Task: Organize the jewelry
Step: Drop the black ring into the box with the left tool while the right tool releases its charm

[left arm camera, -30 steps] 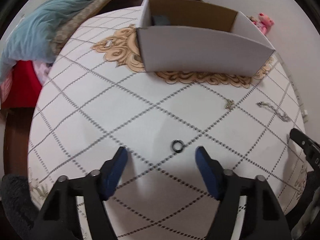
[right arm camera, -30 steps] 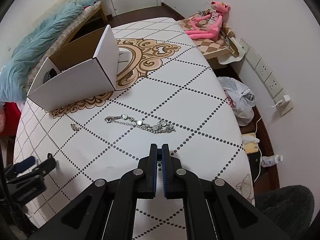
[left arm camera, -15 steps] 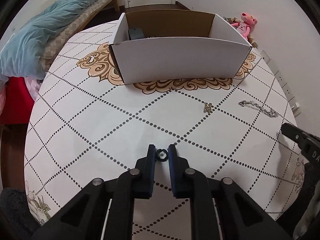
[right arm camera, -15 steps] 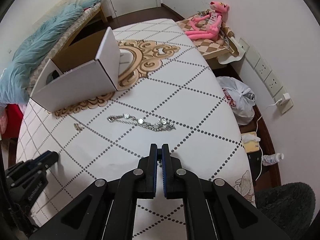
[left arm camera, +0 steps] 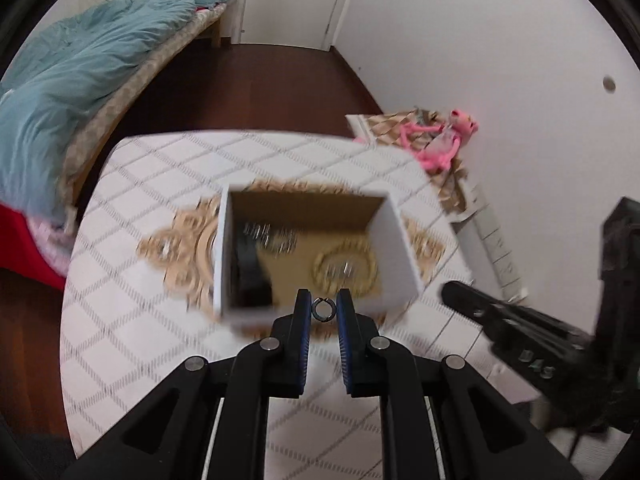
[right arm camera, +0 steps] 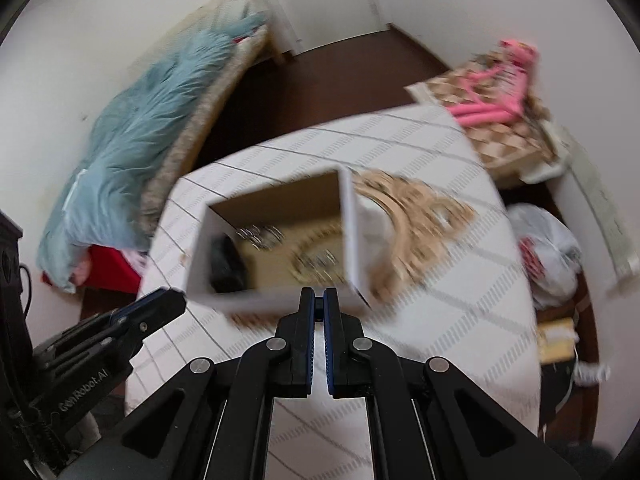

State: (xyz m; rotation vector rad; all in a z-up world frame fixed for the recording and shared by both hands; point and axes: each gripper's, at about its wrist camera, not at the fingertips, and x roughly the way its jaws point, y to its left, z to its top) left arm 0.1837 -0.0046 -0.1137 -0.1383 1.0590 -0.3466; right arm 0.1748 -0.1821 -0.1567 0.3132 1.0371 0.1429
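The left hand-held gripper pinches a small dark ring at centre frame, just short of the open cardboard box already holding several jewelry pieces, while the right hand-held gripper is closed, apparently empty, so the drop remains.

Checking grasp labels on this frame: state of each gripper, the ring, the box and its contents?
left gripper: shut on the ring, raised off the table, near the box's front wall.
ring: pinched between the pads, upright.
right gripper: shut; whether it holds anything is unclear.
box: open-topped, upright on the table.
jewelry in box: lying on the floor of the box, blurred.
dark item in box: against the left wall, unidentifiable.
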